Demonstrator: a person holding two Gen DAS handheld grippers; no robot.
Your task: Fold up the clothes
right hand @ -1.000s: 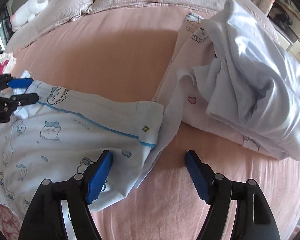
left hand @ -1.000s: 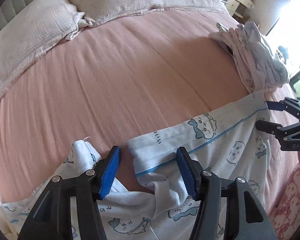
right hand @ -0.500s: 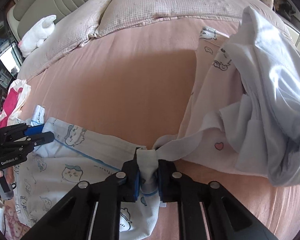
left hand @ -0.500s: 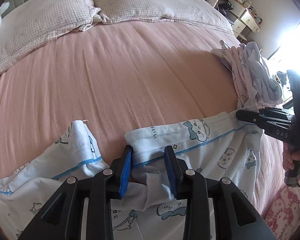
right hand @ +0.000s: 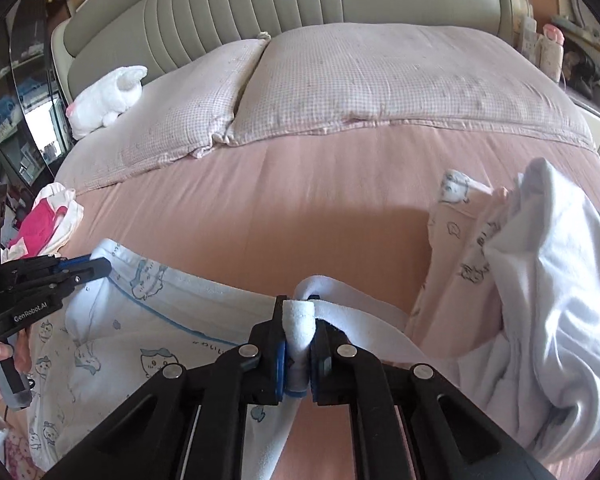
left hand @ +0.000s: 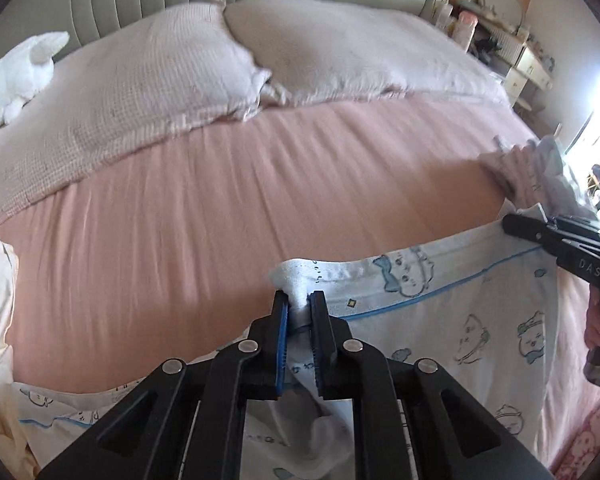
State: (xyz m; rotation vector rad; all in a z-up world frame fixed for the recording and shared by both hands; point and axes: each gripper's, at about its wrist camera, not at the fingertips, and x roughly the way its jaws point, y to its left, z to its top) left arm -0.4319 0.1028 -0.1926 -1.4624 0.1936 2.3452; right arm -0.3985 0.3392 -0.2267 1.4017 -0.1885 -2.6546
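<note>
**Two corners pinched, garment lifted off the bed**

Both top corners of the printed garment (left hand: pixel 440 308) now clamped, where a second ago both sets of jaws stood wide over cloth lying flat. Going left to right: left gripper (left hand: pixel 299 308) closed tight on a bunched white corner by the blue piping; then the cloth itself, stretched between the two tools and hanging over the near edge of the bed; then right gripper (right hand: pixel 299 320) squeezed shut on the opposite corner, a pale strip trailing off beside it. Raised and pulled taut since the pinch, judging by the straighter top hem. Probably ready for a shake-out or a lay-down flat before the first fold.

Beneath, a pink bedsheet (left hand: pixel 220 208), lightly creased. At the far left, a pink-and-cream garment (right hand: pixel 44 224); at the right, a heap of unfolded clothes (right hand: pixel 540 280), touching that trailing strip. Further back, two checked pillows (right hand: pixel 340 80), a white plush toy (right hand: pixel 108 96) and a padded headboard (right hand: pixel 260 0).
</note>
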